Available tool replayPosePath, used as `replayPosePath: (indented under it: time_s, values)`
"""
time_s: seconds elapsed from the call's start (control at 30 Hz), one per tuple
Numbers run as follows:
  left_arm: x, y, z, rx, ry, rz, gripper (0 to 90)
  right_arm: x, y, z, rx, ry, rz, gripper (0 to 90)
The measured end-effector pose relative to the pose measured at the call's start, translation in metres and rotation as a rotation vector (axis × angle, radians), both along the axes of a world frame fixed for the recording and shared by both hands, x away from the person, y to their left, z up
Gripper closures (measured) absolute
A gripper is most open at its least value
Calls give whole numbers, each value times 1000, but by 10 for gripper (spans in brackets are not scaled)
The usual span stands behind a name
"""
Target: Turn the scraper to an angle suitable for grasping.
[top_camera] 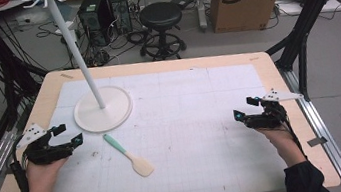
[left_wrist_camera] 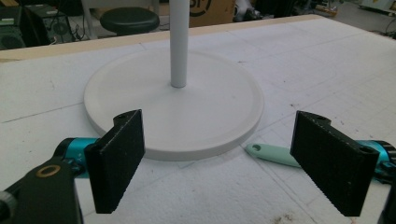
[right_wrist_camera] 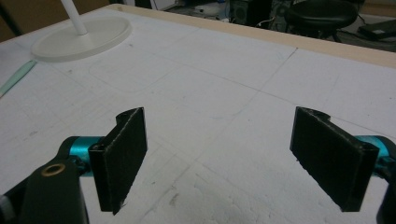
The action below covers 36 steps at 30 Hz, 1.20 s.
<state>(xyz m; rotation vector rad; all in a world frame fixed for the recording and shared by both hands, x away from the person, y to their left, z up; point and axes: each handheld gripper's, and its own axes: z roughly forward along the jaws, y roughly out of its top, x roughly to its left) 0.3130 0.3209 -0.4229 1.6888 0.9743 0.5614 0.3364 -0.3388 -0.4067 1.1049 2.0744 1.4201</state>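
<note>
Both claws spread wide, empty: left claw (top_camera: pixel 65 134) just beside the rack base (top_camera: pixel 103 109), right claw (top_camera: pixel 244 108) well apart. Spatula (top_camera: pixel 129 155) flat on counter (top_camera: pixel 187 119). Likely next: pinch mint handle (left_wrist_camera: pixel 273 154) squarely, mid-length.

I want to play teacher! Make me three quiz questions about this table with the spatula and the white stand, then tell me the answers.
1. True or false: the left gripper is shut on the spatula.
2. Which gripper is nearer the white stand? A) left B) right
3. Fill in: the spatula's handle is mint green and its blade is ____.

Key:
1. False. Both grippers are open and hold nothing; the spatula lies flat on the white mat.
2. A. The stand's round base sits right ahead of the left gripper.
3. Cream.
</note>
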Motion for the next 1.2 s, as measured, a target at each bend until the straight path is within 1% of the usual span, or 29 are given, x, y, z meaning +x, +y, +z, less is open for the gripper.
replayPosePath:
  time_s: [0.3, 0.33, 0.37, 0.4, 0.43, 0.47, 0.5, 0.53, 0.57, 0.6, 0.63, 0.67, 0.7, 0.73, 0.77, 0.8, 0.83, 0.87, 0.9, 0.93, 1.0, 1.03, 1.07, 1.1, 1.13, 1.17, 1.2]
  values:
    - [-3, 1, 0, 6, 4, -4, 184, 1, 4, 3, 2, -9, 8, 182]
    - [-3, 1, 0, 0, 5, -1, 184, 3, 9, 5, 3, -12, 22, 182]
    - [-4, 2, 0, -3, 5, -2, 184, 3, 9, 5, 3, -12, 22, 182]
    - [-4, 2, 0, -8, 7, 2, 184, 4, 16, 8, 4, -20, 43, 183]
    - [-5, 3, 0, -11, 8, 4, 184, 4, 16, 8, 4, -20, 43, 183]
    - [-5, 3, 0, -11, 7, 6, 185, 6, 21, 11, 4, -17, 53, 183]
    - [-5, 3, 1, -13, 8, 6, 185, 9, 34, 15, 2, -17, 78, 184]
    - [-6, 4, 1, -15, 5, 8, 185, 9, 34, 15, 2, -17, 78, 184]
    - [-6, 3, 1, -16, 4, 8, 185, 12, 49, 18, -5, -18, 112, 191]
    - [-6, 3, 1, -15, 4, 9, 185, 12, 49, 18, -5, -18, 112, 191]
    - [-6, 3, 1, -15, 4, 8, 185, 14, 58, 19, -8, -16, 129, 193]
    - [-6, 3, 2, -14, 5, 7, 185, 18, 75, 22, -14, -10, 164, 194]
    - [-7, 3, 2, -13, 5, 7, 185, 18, 75, 22, -14, -10, 164, 194]
    - [-7, 2, 2, -13, 7, 7, 185, 20, 84, 23, -14, -3, 183, 200]
    - [-7, 2, 2, -9, 10, 3, 190, 24, 102, 25, -9, -10, 222, 225]
    - [-7, 2, 2, -4, 6, 0, 190, 24, 102, 25, -9, -10, 222, 225]
    - [-8, 1, 3, -5, 1, -2, 192, 26, 112, 26, -16, -7, 244, 229]
    - [-8, 0, 3, -4, -2, -6, 194, 28, 121, 27, -25, 0, 259, 233]
    - [-8, -1, 4, -4, -4, -8, 195, 32, 140, 28, -39, 9, 294, 243]
    - [-9, -1, 4, -2, -7, -11, 195, 32, 140, 28, -39, 9, 294, 243]
    - [-9, -1, 4, 4, -7, -17, 195, 35, 158, 29, -44, 15, 323, 248]
    - [-9, -1, 4, 3, -4, -19, 195, 37, 174, 30, -50, 24, 347, 261]
    - [-9, -1, 4, 3, -3, -17, 195, 37, 174, 30, -50, 24, 347, 261]
    - [-9, -1, 4, 2, -2, -14, 195, 38, 185, 30, -52, 28, 364, 271]
    - [-10, -1, 4, 2, -3, -13, 195, 39, 202, 30, -58, 39, 389, 287]
    - [-10, 0, 4, 5, -6, -15, 195, 39, 202, 30, -58, 39, 389, 287]
    - [-10, 0, 4, 6, -6, -13, 195, 41, 218, 28, -72, 54, 415, 300]
